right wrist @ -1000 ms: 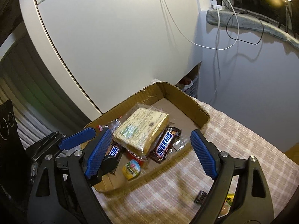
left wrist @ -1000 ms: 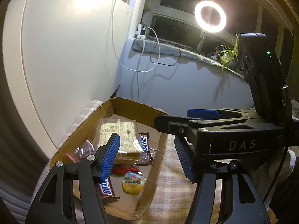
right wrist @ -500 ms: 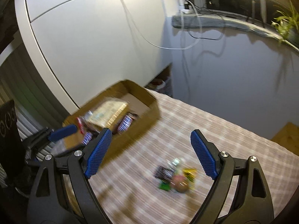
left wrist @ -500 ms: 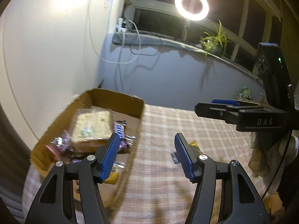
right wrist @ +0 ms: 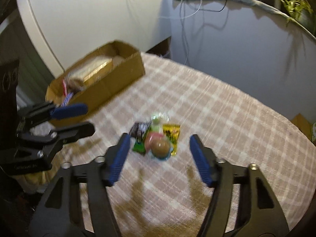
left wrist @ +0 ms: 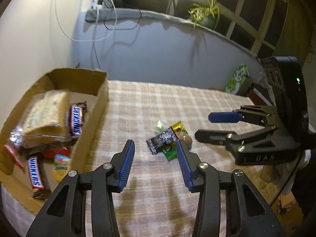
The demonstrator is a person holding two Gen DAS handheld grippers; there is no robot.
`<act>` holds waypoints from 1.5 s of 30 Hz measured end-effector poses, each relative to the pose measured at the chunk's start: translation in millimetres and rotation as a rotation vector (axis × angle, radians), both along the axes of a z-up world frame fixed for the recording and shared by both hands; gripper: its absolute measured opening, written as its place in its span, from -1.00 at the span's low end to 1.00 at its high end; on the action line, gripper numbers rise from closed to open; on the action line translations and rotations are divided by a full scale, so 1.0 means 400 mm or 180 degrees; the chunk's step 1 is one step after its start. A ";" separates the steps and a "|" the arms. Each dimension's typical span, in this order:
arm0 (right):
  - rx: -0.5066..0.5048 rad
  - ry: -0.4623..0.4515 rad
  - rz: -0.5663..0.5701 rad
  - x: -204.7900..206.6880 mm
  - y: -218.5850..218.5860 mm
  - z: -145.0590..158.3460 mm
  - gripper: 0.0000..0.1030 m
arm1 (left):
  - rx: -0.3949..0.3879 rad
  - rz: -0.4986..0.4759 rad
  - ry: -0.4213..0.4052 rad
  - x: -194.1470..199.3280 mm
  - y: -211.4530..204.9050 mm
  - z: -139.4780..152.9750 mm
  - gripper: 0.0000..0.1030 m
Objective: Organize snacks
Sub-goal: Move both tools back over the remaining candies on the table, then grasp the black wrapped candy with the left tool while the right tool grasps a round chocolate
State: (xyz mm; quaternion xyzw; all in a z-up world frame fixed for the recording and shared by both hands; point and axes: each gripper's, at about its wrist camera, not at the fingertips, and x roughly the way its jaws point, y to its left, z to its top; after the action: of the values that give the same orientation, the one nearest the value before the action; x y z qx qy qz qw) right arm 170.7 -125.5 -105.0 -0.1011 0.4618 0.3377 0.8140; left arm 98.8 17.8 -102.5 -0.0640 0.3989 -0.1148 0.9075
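A cardboard box [left wrist: 101, 106] at the left holds a wrapped sandwich [left wrist: 46, 118], Snickers bars [left wrist: 76, 119] and other snacks; it also shows in the right wrist view [right wrist: 118, 81]. A small pile of loose snacks [left wrist: 167, 138] lies on the checked tablecloth: a black wrapper, a gold packet, a green packet and a round brown sweet [right wrist: 161, 147]. My left gripper [left wrist: 156, 154] is open and empty, just short of the pile. My right gripper [right wrist: 160, 148] is open and empty, its fingers either side of the pile; it also shows in the left wrist view [left wrist: 215, 125].
The checked tablecloth [left wrist: 150, 102] covers the table. A white cabinet [right wrist: 88, 19] stands behind the box. A green bag [left wrist: 238, 79] sits at the table's far right. A window ledge with cables and a plant [left wrist: 205, 15] runs along the back wall.
Both grippers have swung right, away from the box and toward the loose snack pile, which now lies close in front of them. Both stay open and empty.
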 end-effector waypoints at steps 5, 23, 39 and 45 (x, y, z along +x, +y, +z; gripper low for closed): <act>-0.0087 0.0036 0.0199 -0.008 0.020 -0.050 0.03 | 0.0056 -0.0104 0.0116 0.034 -0.028 -0.029 -0.18; -0.0305 -0.0005 0.0459 0.029 0.052 -0.123 -0.24 | 0.0224 -0.0174 0.0402 0.139 -0.058 -0.121 -0.23; -0.0199 0.0114 0.0404 0.029 0.016 -0.123 -0.42 | 0.0072 -0.0223 0.0428 0.162 -0.080 -0.122 -0.81; -0.0094 0.0106 0.0301 0.019 -0.007 -0.108 -0.43 | -0.0013 -0.0124 0.0374 0.135 -0.043 -0.107 -0.82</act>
State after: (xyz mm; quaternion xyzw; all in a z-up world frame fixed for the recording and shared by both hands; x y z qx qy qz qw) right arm 178.4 -128.1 -148.3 -0.1291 0.4749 0.3705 0.7877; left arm 152.8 0.5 -145.1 -0.0648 0.4525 -0.1294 0.8800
